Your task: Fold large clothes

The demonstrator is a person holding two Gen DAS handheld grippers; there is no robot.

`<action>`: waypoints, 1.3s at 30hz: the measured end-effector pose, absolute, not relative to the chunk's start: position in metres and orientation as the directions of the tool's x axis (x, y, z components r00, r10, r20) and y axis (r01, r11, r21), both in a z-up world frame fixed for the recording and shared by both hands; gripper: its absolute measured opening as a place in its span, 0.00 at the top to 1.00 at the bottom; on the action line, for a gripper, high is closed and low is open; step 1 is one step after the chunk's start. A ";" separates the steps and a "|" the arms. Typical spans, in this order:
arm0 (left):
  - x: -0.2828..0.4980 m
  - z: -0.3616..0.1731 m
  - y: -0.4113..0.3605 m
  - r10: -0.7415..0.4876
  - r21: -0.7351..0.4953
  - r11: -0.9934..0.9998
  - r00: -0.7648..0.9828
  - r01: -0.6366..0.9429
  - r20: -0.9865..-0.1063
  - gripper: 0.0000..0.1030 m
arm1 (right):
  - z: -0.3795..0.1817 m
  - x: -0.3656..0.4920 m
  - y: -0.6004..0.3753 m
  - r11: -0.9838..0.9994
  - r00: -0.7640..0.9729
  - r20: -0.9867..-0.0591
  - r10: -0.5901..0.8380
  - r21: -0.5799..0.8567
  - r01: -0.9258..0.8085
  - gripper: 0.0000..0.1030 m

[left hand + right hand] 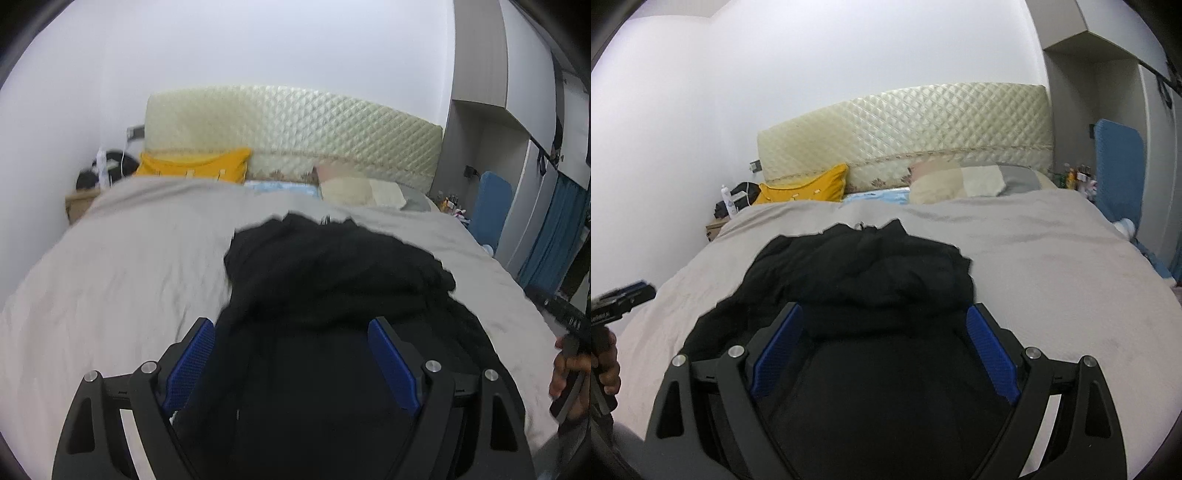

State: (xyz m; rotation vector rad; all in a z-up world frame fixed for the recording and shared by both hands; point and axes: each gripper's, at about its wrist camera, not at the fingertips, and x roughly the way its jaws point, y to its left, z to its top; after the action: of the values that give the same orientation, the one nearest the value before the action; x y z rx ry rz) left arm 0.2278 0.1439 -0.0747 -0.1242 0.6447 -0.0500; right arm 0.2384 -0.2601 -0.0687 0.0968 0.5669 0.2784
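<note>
A large black garment (332,273) lies crumpled in a heap on the grey bed cover (122,266); it also shows in the right wrist view (864,273). My left gripper (291,325) is open, its blue pads (192,362) spread wide over the near edge of the garment, holding nothing. My right gripper (884,314) is open too, blue pads (991,350) spread over the garment's near part. The right gripper shows at the right edge of the left wrist view (565,317); the left gripper shows at the left edge of the right wrist view (624,299).
A quilted cream headboard (295,129) stands at the far end. A yellow pillow (192,166) and pale pillows (960,181) lie below it. A nightstand with bottles (727,206) is at far left, a blue panel (1119,166) and wardrobe at right.
</note>
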 end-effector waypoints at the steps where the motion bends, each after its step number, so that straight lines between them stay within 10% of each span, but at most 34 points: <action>1: 0.221 -0.081 0.149 -0.089 -0.137 0.991 0.793 0.006 -0.603 0.18 | -0.069 0.235 -0.265 0.958 0.801 -0.526 0.286 0.166 -0.233 0.12; 16: 0.210 -0.191 0.269 -0.312 -0.516 0.815 0.552 -0.264 -0.774 0.18 | -0.201 0.256 -0.373 0.885 0.335 -0.848 0.411 0.459 0.079 0.12; 23: 0.212 -0.213 0.275 -0.384 -0.586 0.749 0.518 -0.309 -0.764 0.18 | -0.262 0.253 -0.397 0.741 0.219 -0.807 0.549 0.590 0.320 0.12; 39: 0.219 -0.275 0.289 -0.498 -0.604 0.624 0.343 -0.496 -0.797 0.17 | -0.221 0.239 -0.311 0.616 0.179 -0.593 0.785 0.778 -0.122 0.11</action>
State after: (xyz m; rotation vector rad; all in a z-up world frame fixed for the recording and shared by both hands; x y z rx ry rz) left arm 0.2187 0.2893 -0.2753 -0.9674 1.2788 -0.0015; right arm 0.2388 -0.3105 -0.2206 0.6636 1.2321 0.7127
